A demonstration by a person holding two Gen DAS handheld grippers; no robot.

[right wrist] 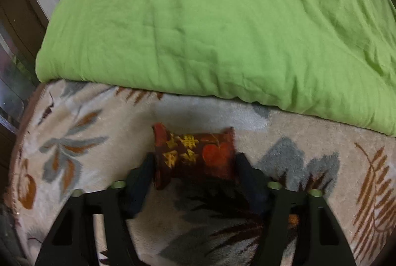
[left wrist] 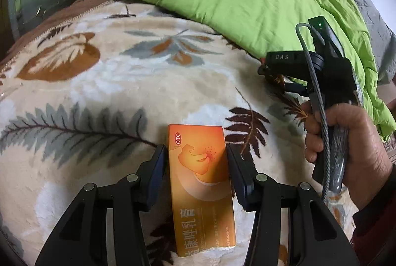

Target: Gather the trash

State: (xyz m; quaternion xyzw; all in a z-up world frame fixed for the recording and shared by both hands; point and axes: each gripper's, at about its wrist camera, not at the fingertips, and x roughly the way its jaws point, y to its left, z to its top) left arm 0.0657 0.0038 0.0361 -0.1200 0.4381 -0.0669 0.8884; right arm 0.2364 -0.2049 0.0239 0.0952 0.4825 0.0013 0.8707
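Orange box (left wrist: pixel 201 181) bottom cut off; red wrapper (right wrist: pixel 195 154) blurred.

The left gripper (left wrist: pixel 196 162) was built of matte black linkage arms joined by round silver pins, with dark blue pads on the fingers (left wrist: pixel 156 174). The right gripper (left wrist: pixel 266 72) was marked "DAS"; a green lamp was lit at its twelve o'clock end, a braided grey cable (left wrist: pixel 319 102) ran along it, and a dark red sleeve (left wrist: pixel 376 224) was worn.

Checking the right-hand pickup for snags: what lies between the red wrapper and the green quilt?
Only bare leaf-patterned blanket between the red wrapper and the green quilt, seen in the right wrist view.
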